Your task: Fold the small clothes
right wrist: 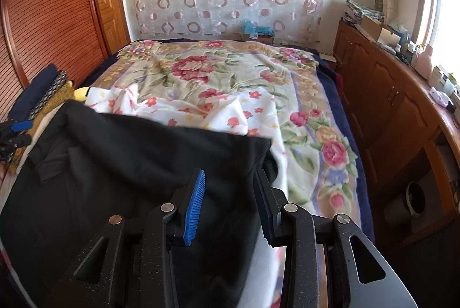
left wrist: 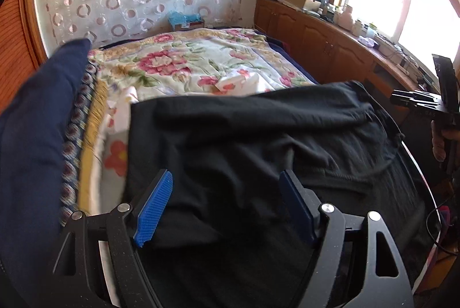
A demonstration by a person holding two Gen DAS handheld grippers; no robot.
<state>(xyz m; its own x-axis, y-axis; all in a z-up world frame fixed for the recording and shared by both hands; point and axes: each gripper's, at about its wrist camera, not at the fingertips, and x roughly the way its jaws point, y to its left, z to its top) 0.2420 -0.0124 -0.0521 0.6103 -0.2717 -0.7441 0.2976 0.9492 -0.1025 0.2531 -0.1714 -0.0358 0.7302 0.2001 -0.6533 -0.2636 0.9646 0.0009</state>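
Note:
A black garment lies spread on the near part of the floral bed; it also shows in the right wrist view. My left gripper is open, its blue pads apart above the cloth near its left side. My right gripper is open over the garment's right edge, with the left pad over black cloth. The right gripper also shows at the right edge of the left wrist view. Neither holds anything.
A floral blanket and a white flowered sheet cover the bed. Folded dark and patterned clothes are stacked at the left. A wooden cabinet with clutter runs along the right under a window. A louvred wardrobe stands left.

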